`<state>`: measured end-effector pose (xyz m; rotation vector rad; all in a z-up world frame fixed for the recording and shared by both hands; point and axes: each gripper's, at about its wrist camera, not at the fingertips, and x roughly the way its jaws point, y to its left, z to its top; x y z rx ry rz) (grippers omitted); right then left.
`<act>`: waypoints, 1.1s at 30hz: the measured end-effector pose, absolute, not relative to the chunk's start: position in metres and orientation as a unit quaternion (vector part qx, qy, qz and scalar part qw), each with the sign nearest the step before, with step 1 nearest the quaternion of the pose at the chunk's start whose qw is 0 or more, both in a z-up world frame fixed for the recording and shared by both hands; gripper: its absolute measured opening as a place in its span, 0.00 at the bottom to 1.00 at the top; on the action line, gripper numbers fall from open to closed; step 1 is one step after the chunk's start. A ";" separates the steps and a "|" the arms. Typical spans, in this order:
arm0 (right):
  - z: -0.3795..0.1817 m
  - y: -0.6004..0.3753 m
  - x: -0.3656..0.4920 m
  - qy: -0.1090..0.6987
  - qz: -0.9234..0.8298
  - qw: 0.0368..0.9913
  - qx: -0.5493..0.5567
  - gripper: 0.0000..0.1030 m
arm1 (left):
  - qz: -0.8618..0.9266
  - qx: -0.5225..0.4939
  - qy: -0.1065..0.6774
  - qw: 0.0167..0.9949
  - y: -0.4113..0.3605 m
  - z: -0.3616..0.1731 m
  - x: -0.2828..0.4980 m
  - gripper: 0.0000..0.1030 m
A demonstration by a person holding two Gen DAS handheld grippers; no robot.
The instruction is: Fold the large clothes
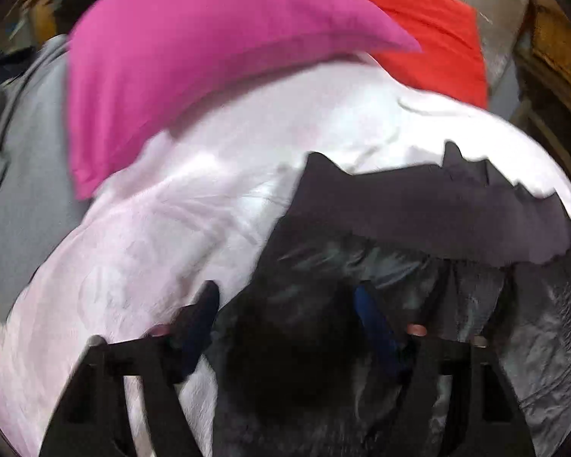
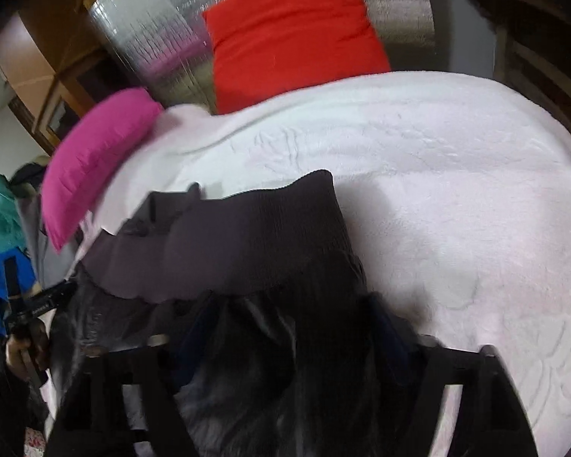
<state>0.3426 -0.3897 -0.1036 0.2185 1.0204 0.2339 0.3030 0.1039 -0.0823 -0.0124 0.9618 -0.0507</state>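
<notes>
A dark jacket point(image 1: 418, 205) with a ribbed grey hem and shiny black fabric hangs over the pale pink bed cover point(image 1: 217, 175). My left gripper point(image 1: 289, 304) has its fingers around a bunch of the shiny fabric and holds it above the bed. In the right wrist view the same jacket point(image 2: 247, 236) stretches leftward from my right gripper point(image 2: 285, 327), which grips another bunch of it. The left gripper's body and the hand holding it show at the far left of that view point(image 2: 38, 308).
A magenta pillow point(image 1: 194, 61) and a red pillow point(image 1: 437, 34) lie at the head of the bed against a silver padded headboard point(image 2: 152, 26). Grey fabric point(image 1: 23, 175) lies left of the bed. Blue and teal clothes point(image 2: 0, 251) hang at the left. The bed cover point(image 2: 456, 175) spreads right.
</notes>
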 end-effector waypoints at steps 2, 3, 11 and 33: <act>-0.098 -0.381 0.343 0.485 0.109 0.865 0.065 0.10 | -0.025 0.019 0.469 0.883 0.094 -0.083 0.308 0.16; -0.091 -0.377 0.340 0.478 0.106 0.871 0.044 0.09 | -0.023 0.027 0.464 0.885 0.093 -0.084 0.306 0.13; -0.115 -0.391 0.347 0.478 0.041 0.876 0.050 0.08 | 0.017 0.028 0.457 0.889 0.095 -0.104 0.326 0.16; -0.084 -0.382 0.350 0.461 0.056 0.886 0.013 0.09 | 0.024 0.044 0.442 0.896 0.092 -0.095 0.328 0.12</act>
